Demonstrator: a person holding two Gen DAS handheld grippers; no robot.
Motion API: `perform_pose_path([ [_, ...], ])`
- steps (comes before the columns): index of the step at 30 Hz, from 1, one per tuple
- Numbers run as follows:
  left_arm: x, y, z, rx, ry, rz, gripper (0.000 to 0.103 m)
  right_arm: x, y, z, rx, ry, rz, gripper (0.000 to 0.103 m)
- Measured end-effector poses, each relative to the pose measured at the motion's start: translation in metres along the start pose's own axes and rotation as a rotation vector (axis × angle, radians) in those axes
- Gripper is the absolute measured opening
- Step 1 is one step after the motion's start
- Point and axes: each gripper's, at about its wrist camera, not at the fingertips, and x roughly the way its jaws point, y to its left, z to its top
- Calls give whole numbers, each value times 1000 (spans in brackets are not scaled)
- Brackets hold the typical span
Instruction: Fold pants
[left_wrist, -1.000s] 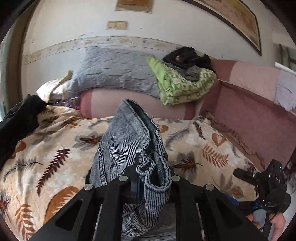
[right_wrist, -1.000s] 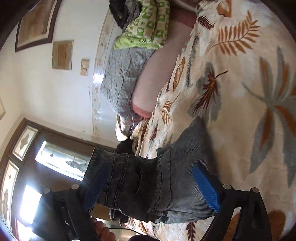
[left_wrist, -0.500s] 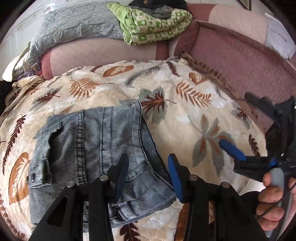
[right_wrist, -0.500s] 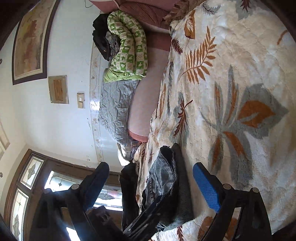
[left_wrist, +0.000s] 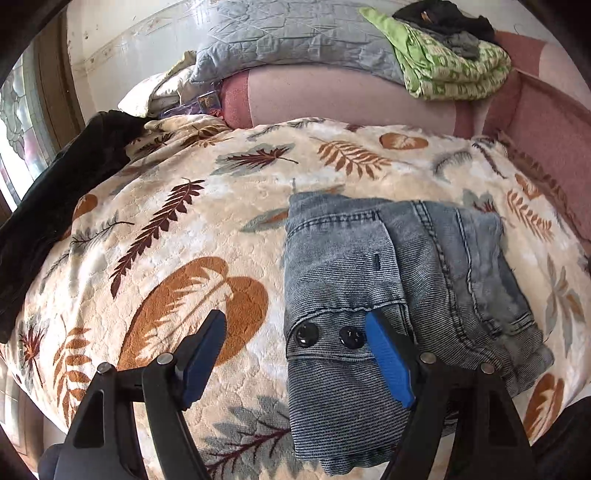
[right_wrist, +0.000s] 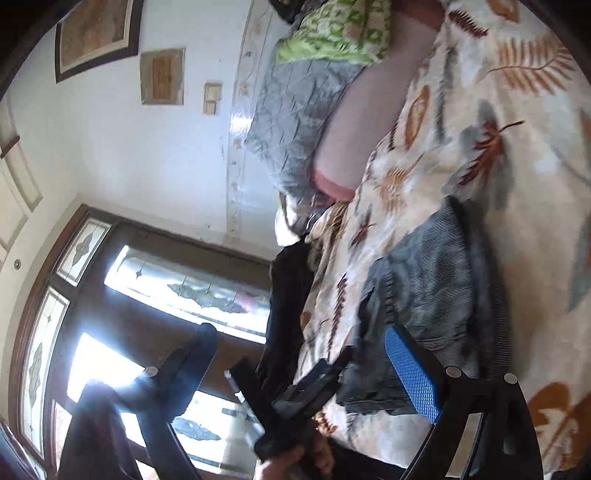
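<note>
Pants (left_wrist: 388, 295) folded on leaf-print blanket (left_wrist: 166, 229)

Ahead of me a pink sofa back (left_wrist: 332, 96) carries a grey quilted pillow (left_wrist: 295, 33) and a folded green blanket (left_wrist: 454, 66). On the white wall (right_wrist: 110, 155) hang framed pictures (right_wrist: 96, 37); bright daylight pours through the stained-glass window (right_wrist: 177, 291).

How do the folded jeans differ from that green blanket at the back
The folded jeans are plain grey-blue denim lying on the leaf-print bedspread; the green blanket is patterned, sits on the pink bolster and has dark clothes on top. Both are folded.
</note>
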Motion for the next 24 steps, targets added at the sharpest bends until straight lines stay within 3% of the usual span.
perform_pose_path([
  [2,-1,-1,-4,5,-17,7,78,26,-13,2,29,51,-80,94],
  [4,-2,1,-7,3,-15,-6,78,53,-52,-4,103,166,-264,94],
  [5,-2,2,-6,12,-1,-37,78,60,-78,-12,158,218,-348,88],
  [6,-3,5,-4,11,0,-51,78,51,-83,-15,143,170,-338,80],
  [7,-8,10,-3,-1,-16,-74,78,45,-80,-14,152,161,-318,79],
  [9,-23,18,0,-44,-62,-121,78,41,-73,-8,197,184,-365,81],
  [11,-33,18,0,-41,-99,-137,78,41,-53,6,132,159,-399,82],
  [14,-9,1,-8,46,15,-169,78,60,-22,36,72,157,-351,82],
  [18,4,-6,-20,46,37,-218,79,124,3,68,-15,267,-298,83],
  [20,4,-6,-21,38,35,-224,79,153,-10,79,-51,334,-349,83],
  [22,1,-4,-20,29,24,-254,78,164,-50,84,-36,331,-571,82],
  [24,-9,6,-17,-20,6,-314,78,153,-87,88,91,272,-558,59],
])
